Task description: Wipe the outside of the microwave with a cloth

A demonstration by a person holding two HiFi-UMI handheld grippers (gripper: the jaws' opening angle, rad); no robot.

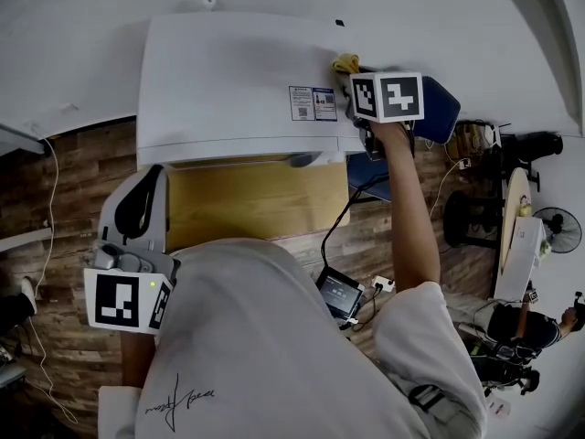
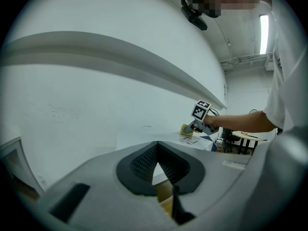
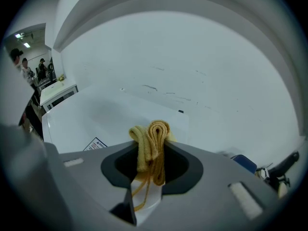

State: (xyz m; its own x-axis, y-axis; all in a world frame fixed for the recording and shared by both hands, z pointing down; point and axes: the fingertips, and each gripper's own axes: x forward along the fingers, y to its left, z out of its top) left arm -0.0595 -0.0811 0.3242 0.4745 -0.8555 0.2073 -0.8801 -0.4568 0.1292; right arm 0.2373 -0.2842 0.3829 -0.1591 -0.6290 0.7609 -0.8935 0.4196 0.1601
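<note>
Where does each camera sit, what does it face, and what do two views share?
Head view: on the person's head, facing steeply down at the microwave; shirt, right arm, left gripper and right gripper show.
Left gripper view: on the left gripper, facing along shut, empty jaws across the microwave; right arm shows.
Right gripper view: on the right gripper, facing the wall over the microwave; jaws shut on the cloth.
Shared: head and left gripper views both show the right gripper with the cloth.

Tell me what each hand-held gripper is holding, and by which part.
The right hand-held gripper pinches the yellow cloth by a folded bunch, its folds poking past the jaws. The left hand-held gripper holds nothing; its jaws are together.
</note>
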